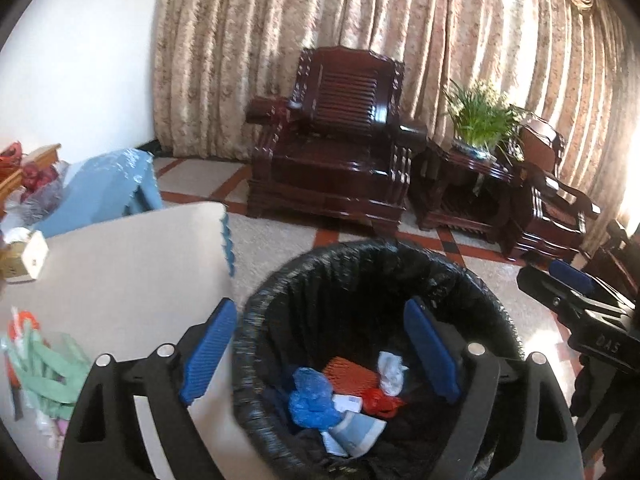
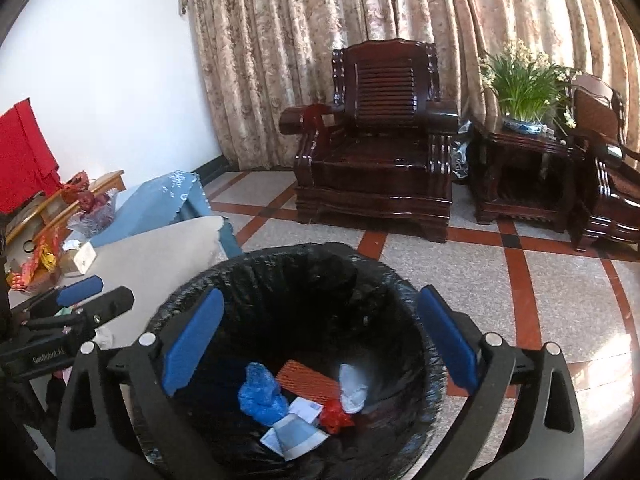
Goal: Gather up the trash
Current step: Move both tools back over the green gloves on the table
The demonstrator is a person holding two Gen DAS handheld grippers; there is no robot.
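Both the left claw [image 1: 320, 354] and the right claw [image 2: 320, 344] hang released and empty over the black-lined bin [image 1: 496, 320], lower centre of frame, likely having dropped trash among the crumpled scraps [image 2: 262, 394], while green wrappers [image 1: 44, 372] wait on the counter [image 1: 120, 264] at lower left.

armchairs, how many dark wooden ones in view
2: one armchair facing us before the curtain, a second armchair cut off at the right edge beyond the plant stand. More may lie outside the frame.
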